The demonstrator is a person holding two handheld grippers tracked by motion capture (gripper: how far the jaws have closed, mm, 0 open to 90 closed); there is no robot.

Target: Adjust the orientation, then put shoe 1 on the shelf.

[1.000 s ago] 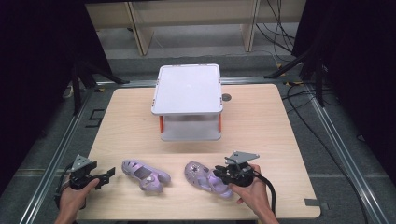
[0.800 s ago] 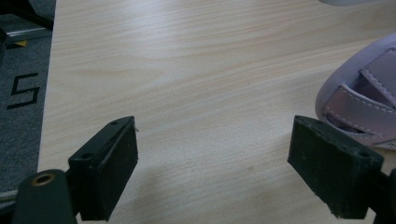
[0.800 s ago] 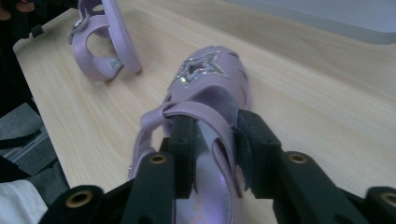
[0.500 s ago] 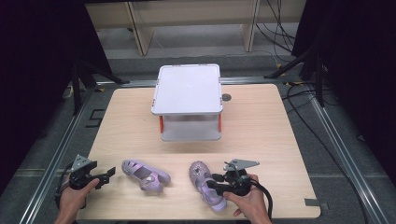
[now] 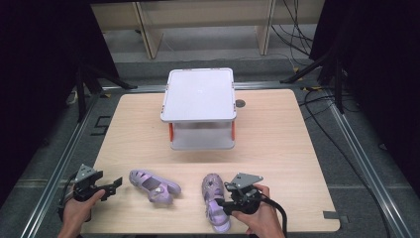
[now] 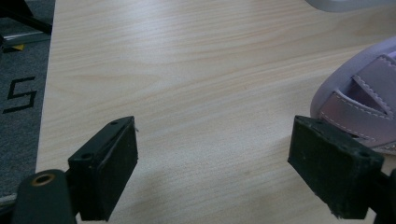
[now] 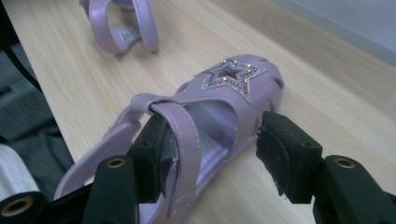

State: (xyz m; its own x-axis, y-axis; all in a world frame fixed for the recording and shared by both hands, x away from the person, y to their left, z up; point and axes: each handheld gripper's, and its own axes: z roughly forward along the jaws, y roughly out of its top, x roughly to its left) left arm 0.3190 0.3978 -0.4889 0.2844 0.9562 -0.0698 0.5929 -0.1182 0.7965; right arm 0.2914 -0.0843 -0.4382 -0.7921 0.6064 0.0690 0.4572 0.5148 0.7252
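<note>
Two lilac child's sandals lie near the table's front edge. The right sandal, with a glittery star on its toe, points away from me. My right gripper straddles its near side: one jaw sits inside under the strap, the other just outside the side wall. These jaws have just been opening and no longer press on the sandal. The left sandal lies slanted. My left gripper stands open just left of it, with bare wood between its jaws and the sandal's end beside one jaw.
A white lidded box with orange clasps stands at the table's middle back. A round dark hole sits in the tabletop to its right. The wooden table is ringed by a metal frame, with cables on the floor beyond.
The right hand has shifted left toward the front edge, turning the right sandal from slanted to pointing away. Its jaws have spread apart off the sandal. The left hand kept still.
</note>
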